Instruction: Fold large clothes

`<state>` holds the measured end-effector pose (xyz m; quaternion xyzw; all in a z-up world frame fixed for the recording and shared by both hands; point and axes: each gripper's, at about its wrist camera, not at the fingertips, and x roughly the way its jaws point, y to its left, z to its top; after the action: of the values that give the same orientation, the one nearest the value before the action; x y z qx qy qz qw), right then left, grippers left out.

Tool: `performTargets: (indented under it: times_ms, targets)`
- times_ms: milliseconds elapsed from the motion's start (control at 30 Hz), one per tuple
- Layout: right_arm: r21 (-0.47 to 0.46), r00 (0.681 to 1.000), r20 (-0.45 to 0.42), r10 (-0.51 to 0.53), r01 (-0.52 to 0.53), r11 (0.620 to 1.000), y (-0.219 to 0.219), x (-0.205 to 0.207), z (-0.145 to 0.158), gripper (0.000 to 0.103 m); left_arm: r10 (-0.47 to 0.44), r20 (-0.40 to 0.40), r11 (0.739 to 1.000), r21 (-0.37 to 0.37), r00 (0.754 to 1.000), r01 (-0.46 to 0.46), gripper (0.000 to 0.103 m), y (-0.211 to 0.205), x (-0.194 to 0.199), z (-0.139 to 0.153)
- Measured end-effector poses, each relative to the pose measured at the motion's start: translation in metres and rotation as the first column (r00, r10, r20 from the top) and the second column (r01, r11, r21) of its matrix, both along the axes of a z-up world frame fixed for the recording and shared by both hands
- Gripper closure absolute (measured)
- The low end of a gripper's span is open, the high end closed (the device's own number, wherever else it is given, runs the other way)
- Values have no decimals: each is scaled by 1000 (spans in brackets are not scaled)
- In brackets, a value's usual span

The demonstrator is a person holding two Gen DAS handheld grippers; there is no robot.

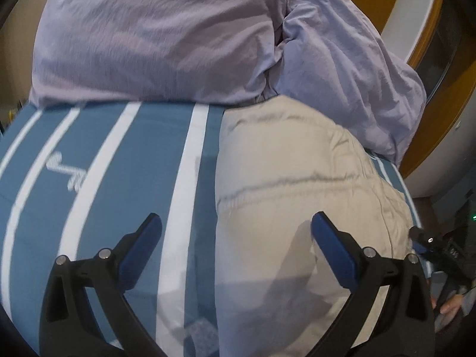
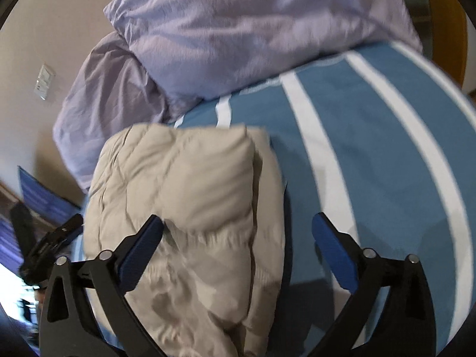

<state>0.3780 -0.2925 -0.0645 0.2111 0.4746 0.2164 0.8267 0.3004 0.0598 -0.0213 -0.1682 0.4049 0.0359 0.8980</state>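
Note:
A beige padded garment (image 1: 297,184) lies folded into a thick bundle on the blue-and-white striped bed cover (image 1: 125,184). My left gripper (image 1: 236,223) hovers open above the garment's left edge, its blue pads (image 1: 333,253) touching nothing. In the right wrist view the same garment (image 2: 190,184) shows stacked layers with a puffy top fold. My right gripper (image 2: 238,221) stands wide open over the garment's right edge, and its pads (image 2: 139,253) press on nothing. Each gripper shows at the other view's rim: the right one (image 1: 428,245) and the left one (image 2: 59,235).
Two crumpled lilac pillows (image 1: 154,38) (image 1: 351,68) lie at the head of the bed, touching the garment's far end. A wooden frame (image 1: 416,44) and wall stand past the right bedside. The striped cover (image 2: 386,163) stretches out beside the garment.

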Motion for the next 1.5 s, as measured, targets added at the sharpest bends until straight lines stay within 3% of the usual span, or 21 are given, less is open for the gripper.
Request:
performTargets:
  times_ms: [167,400,533,733,933,1100,1267,1500]
  targets:
    - [131,995,-93,43,-31,991,0,1,-23,1,-21,-24,995,-103,999,18,2,6,-5,-14]
    - [244,985,-145,98,-61,968,3,8,-36,1,-43,-27,967,-252,999,35,2,12,0,-30]
    - [287,980,-153,128,-80,955,5,14,-42,1,-57,-21,941,-336,998,46,2,16,7,-39]
    - [312,976,-134,171,-122,942,12,20,-42,1,-72,-12,875,-481,997,57,2,20,18,-54]
    - [330,977,-86,197,-159,931,19,20,-40,1,-78,6,859,-507,997,70,5,21,20,-54]
    - [351,979,-46,198,-170,921,24,22,-33,14,-73,26,850,-522,997,76,19,27,16,-50]
    - [375,977,-13,212,-192,907,39,26,-25,32,-51,51,866,-496,997,69,26,40,16,-38]
    - [414,967,36,254,-245,877,87,42,-14,36,10,90,893,-450,996,32,28,76,21,-13]
